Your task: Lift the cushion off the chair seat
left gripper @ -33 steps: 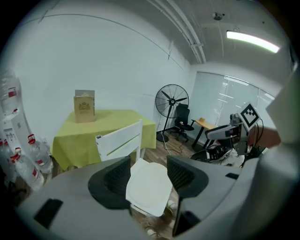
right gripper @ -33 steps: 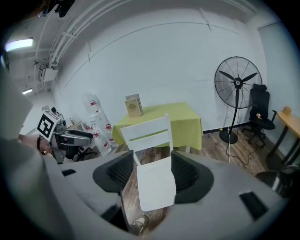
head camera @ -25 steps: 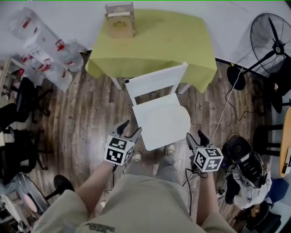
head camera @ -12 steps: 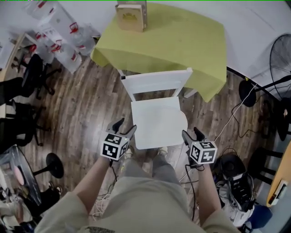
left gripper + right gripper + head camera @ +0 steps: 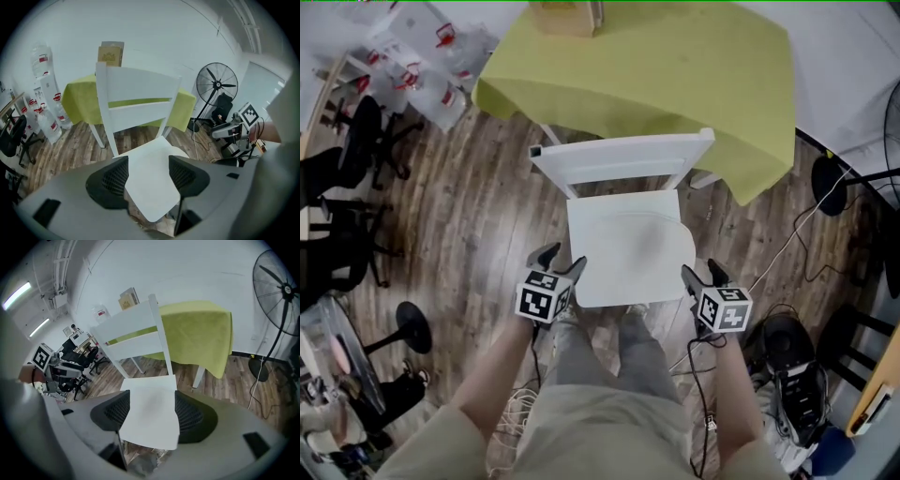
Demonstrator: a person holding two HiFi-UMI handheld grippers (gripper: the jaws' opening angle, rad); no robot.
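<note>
A white cushion (image 5: 628,248) lies flat on the seat of a white wooden chair (image 5: 623,159). My left gripper (image 5: 561,262) hovers at the cushion's front left corner. My right gripper (image 5: 703,275) hovers just off its front right corner. Both are open, and their jaws have just been opening wider with nothing between them. In the left gripper view the cushion (image 5: 152,183) shows beyond the spread pads, below the chair back (image 5: 136,93). The right gripper view shows the cushion (image 5: 150,418) the same way, from the other side. Neither gripper touches it.
A table under a yellow-green cloth (image 5: 656,66) stands right behind the chair. Water bottles (image 5: 422,56) and black office chairs (image 5: 347,187) are on the left. A standing fan (image 5: 216,86), cables (image 5: 787,244) and a bag (image 5: 787,366) are on the right. The person's legs are at the seat's front edge.
Both grippers have sunk toward the seat's front corners and their jaws stand wider. The head view has moved closer over the chair.
</note>
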